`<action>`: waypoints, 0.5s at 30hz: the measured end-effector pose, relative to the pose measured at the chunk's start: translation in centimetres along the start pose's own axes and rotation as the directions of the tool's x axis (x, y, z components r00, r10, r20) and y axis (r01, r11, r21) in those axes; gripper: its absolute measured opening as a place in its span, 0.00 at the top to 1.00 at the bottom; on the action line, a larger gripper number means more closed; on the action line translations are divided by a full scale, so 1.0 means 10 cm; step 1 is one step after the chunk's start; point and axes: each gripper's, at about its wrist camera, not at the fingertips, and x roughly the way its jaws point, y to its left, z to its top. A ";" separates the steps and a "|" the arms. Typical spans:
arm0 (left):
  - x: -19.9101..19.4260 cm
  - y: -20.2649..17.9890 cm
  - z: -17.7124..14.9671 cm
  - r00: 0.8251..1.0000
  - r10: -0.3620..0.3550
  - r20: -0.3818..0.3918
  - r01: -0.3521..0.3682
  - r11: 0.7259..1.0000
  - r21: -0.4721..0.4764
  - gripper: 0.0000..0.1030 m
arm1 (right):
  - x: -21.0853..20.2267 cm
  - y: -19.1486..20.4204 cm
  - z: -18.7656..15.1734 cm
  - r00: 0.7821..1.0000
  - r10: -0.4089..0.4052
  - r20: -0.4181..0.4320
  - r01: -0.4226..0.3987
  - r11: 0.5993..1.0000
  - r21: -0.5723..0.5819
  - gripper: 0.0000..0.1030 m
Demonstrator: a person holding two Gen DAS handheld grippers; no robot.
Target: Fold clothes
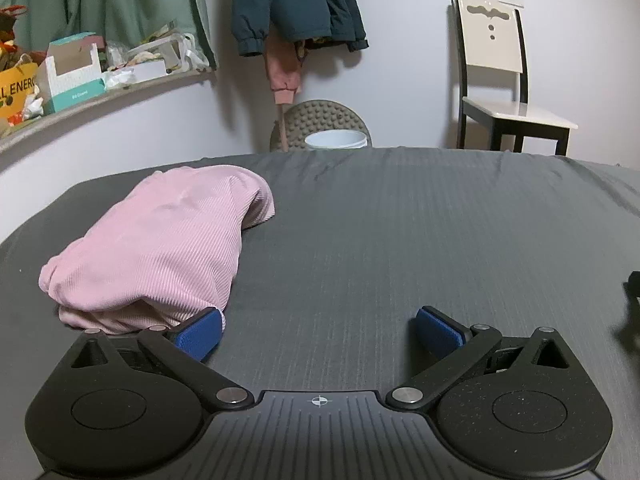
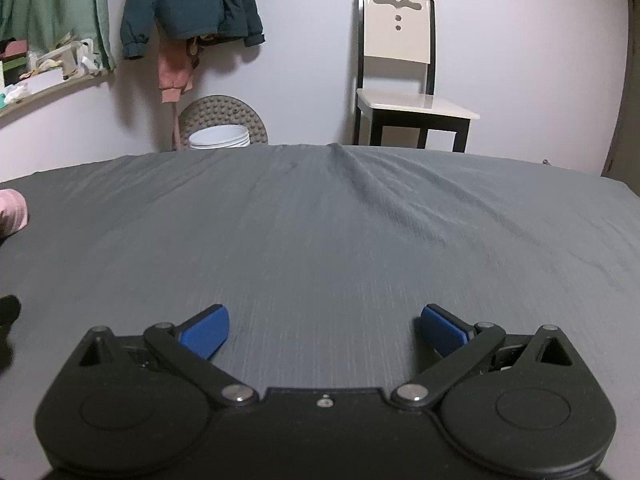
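Pink garment point(image 1: 160, 248) lies folded on the grey bed point(image 1: 380, 240); both claws point(image 1: 318, 330) point(image 2: 324, 328) spread apart, empty, probably finished.

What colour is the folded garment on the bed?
Pale pink, with a fine ribbed texture; the garment shows best in the left wrist view.

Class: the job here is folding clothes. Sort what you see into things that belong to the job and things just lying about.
Belongs to the job: pink garment, folded on the grey bed sheet; left gripper and right gripper, both open.

Lying about: chair, hanging jacket, white bucket, boxes on the shelf.
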 end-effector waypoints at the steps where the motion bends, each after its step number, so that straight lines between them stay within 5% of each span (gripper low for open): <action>1: 0.01 0.00 0.00 1.000 0.001 0.000 -0.001 1.000 0.000 0.00 | 0.00 0.00 0.00 1.000 -0.003 0.001 0.003 1.000 0.000 0.00; 10: 0.10 0.24 0.00 0.995 -0.097 -0.032 0.092 0.989 -0.119 0.00 | 0.03 -0.05 -0.03 1.000 0.002 0.004 -0.002 1.000 0.008 0.00; 15: 0.12 0.20 -0.01 0.996 -0.083 -0.040 0.079 0.992 -0.101 0.00 | 0.01 -0.07 -0.03 1.000 0.002 0.001 -0.002 1.000 0.007 0.00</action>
